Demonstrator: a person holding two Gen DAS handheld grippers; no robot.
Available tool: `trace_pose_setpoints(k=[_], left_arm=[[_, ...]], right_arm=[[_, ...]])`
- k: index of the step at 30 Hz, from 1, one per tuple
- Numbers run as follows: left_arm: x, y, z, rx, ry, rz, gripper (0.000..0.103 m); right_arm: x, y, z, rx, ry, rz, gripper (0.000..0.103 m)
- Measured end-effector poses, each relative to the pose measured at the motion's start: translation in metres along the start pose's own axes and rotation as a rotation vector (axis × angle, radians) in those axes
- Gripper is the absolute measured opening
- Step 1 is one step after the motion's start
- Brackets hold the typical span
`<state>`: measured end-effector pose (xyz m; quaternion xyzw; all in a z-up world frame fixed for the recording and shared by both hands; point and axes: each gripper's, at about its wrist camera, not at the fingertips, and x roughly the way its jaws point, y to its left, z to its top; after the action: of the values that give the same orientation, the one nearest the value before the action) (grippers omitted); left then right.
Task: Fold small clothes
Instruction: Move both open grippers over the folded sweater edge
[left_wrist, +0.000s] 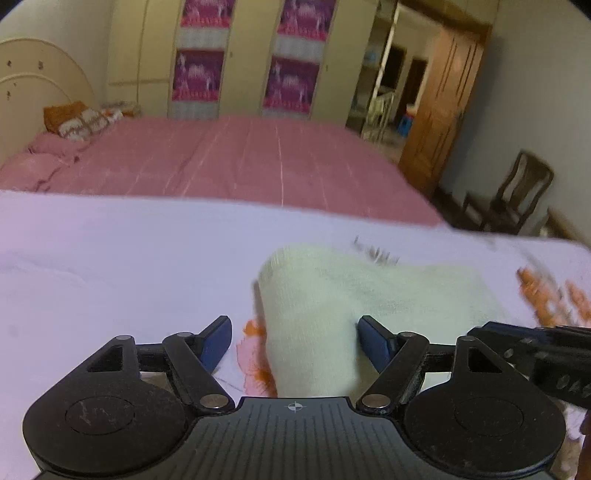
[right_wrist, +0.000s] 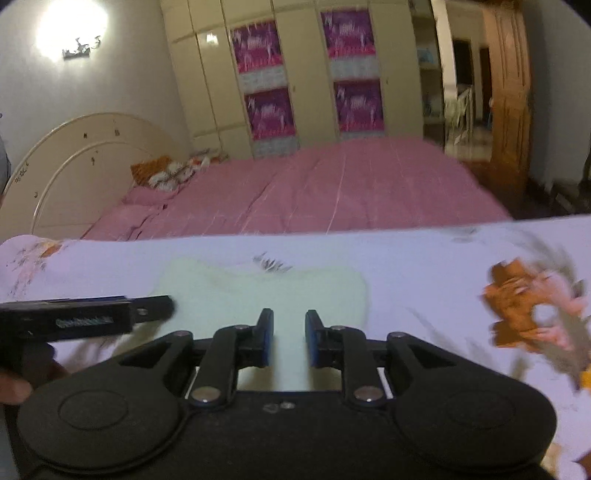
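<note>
Pale cream garment (left_wrist: 332, 306) lying on a white cloth with orange flower print (left_wrist: 110, 266), spread over a work surface in front of a pink bed (left_wrist: 229, 158). In the left wrist view, near end of the garment bunched and raised between the 2 blue pads (left_wrist: 218, 341) of the left gripper (left_wrist: 295, 341); jaws standing wide, left pad clear of the fabric, right pad at the fabric's edge, contact there hard to judge through the blur. Right gripper (right_wrist: 289, 338) seen in its own view with jaws narrow, a slim gap between the pads, pale fabric showing through that gap and below it; whether any fold is pinched, impossible to tell. In the right wrist view, garment (right_wrist: 258, 291) spread flat and wide, far edge dipping in a shallow curve. Left gripper entering that view from the left (right_wrist: 153, 306), tip over the garment's left end. Right gripper likewise visible at the right edge of the left view (left_wrist: 535, 350). Cream wardrobe with purple panels (right_wrist: 306, 74) behind the bed, brown wooden door (right_wrist: 509, 92) at right, dark chair (left_wrist: 517, 192) beyond the bed's corner.
</note>
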<state>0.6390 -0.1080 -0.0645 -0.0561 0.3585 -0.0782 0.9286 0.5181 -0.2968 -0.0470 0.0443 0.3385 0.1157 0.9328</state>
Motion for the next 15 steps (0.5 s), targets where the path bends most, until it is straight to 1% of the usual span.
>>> trace_pose_setpoints(k=[1,2,4,5,7,9,10,11,13,15], left_arm=[[0.004,-0.001,-0.002,0.017,0.001,0.019,0.085],[0.006,-0.002,-0.002,0.036,0.001,0.026,0.087],[0.006,-0.004,-0.002,0.059,-0.002,0.039,0.091],[0.005,-0.003,-0.002,0.063,-0.004,0.047,0.095],[0.000,-0.002,0.002,0.056,0.006,0.044,0.095],[-0.016,-0.002,0.006,0.086,0.000,0.047,0.095],[-0.026,-0.004,0.007,0.104,-0.004,0.045,0.095],[-0.035,-0.005,0.006,0.120,-0.004,0.037,0.095],[-0.051,-0.004,0.005,0.139,-0.002,0.027,0.096],[-0.064,-0.001,0.002,0.120,0.008,0.008,0.096]], right_arm=[[0.010,0.001,-0.003,-0.020,0.034,-0.015,0.021],[0.011,0.001,-0.007,-0.038,0.028,-0.020,0.021],[0.010,0.000,-0.007,-0.025,0.028,-0.013,0.021],[0.009,0.000,-0.008,-0.026,0.026,-0.012,0.021],[0.007,-0.001,-0.006,-0.032,0.025,-0.020,0.021],[0.000,0.002,-0.001,-0.008,0.034,-0.027,0.022],[-0.008,0.003,0.002,0.012,0.026,-0.028,0.028],[-0.017,0.004,0.004,0.027,-0.002,-0.021,0.050],[-0.039,0.000,-0.001,0.054,-0.067,0.009,0.079],[-0.051,-0.011,-0.005,0.100,-0.042,0.046,0.074]])
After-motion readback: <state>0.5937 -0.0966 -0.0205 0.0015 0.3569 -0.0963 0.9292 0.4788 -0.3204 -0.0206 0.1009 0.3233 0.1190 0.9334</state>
